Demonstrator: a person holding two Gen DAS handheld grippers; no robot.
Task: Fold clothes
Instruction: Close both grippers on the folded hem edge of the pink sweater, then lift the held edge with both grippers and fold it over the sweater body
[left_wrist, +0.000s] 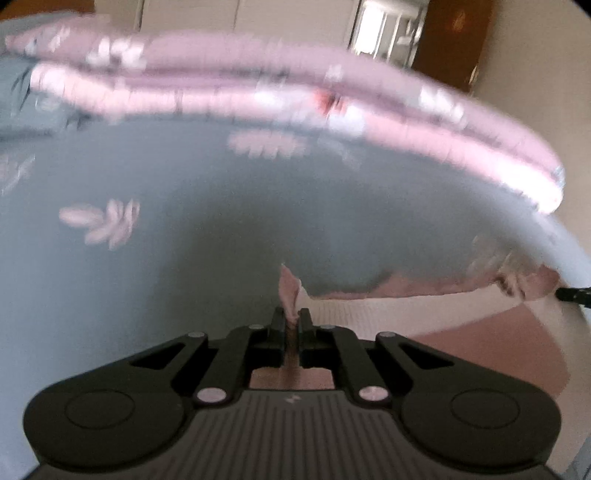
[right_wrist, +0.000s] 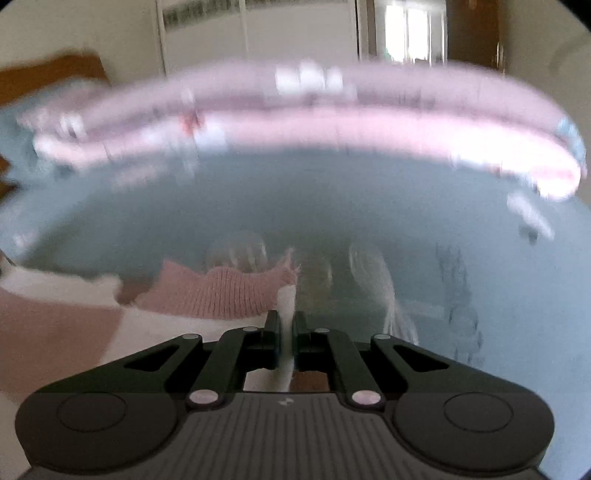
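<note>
Pink pillows (left_wrist: 280, 92) motion-blurred; knit garment (right_wrist: 221, 291) cut off left.

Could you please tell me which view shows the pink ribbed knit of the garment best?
The right wrist view: the pink ribbed knit lies close ahead, left of the right tool, with its ribs clear. The left wrist view shows only a blurred pink edge and the corner pinched in the left tool.
</note>
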